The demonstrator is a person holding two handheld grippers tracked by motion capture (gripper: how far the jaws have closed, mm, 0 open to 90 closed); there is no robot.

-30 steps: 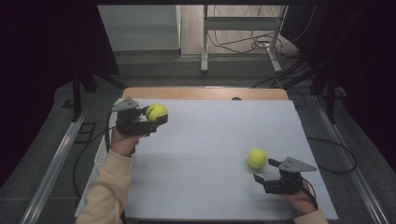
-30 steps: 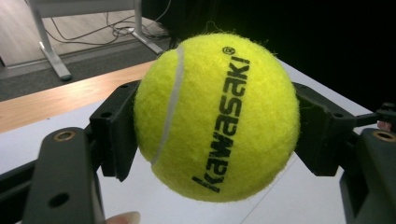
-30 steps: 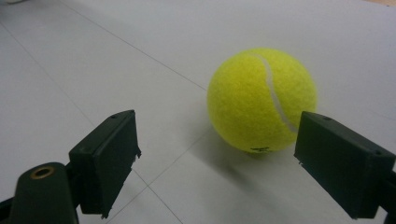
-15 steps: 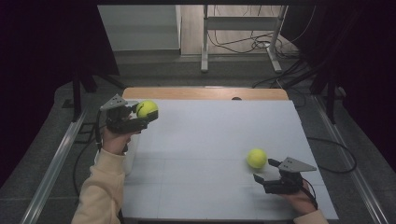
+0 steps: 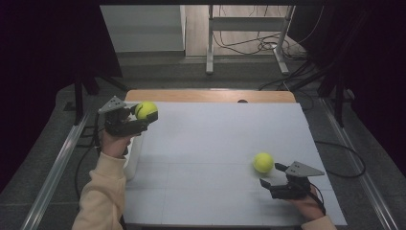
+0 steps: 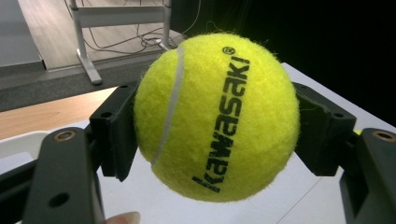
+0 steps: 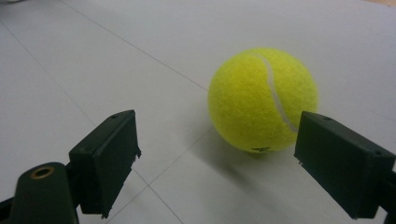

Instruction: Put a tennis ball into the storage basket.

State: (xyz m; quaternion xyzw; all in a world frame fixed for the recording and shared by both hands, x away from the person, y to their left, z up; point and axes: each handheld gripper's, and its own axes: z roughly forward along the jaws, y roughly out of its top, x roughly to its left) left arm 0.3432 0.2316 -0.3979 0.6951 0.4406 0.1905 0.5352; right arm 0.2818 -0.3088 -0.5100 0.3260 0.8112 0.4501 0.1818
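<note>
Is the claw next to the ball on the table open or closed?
Open. The right gripper has its jaws spread wide apart, and the tennis ball sits on the table just beyond them, not pinched.

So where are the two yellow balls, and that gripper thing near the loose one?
Held tennis ball (image 6: 217, 116): left gripper view, on its printed lettering.
Loose tennis ball (image 7: 261, 98): right gripper view, on its fuzzy front.
Right gripper (image 5: 274, 174): high view, between its open fingertips.

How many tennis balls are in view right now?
2. One tennis ball is clamped in the left gripper above the table's far-left corner; the other ball lies on the table just ahead of the open right gripper.
</note>
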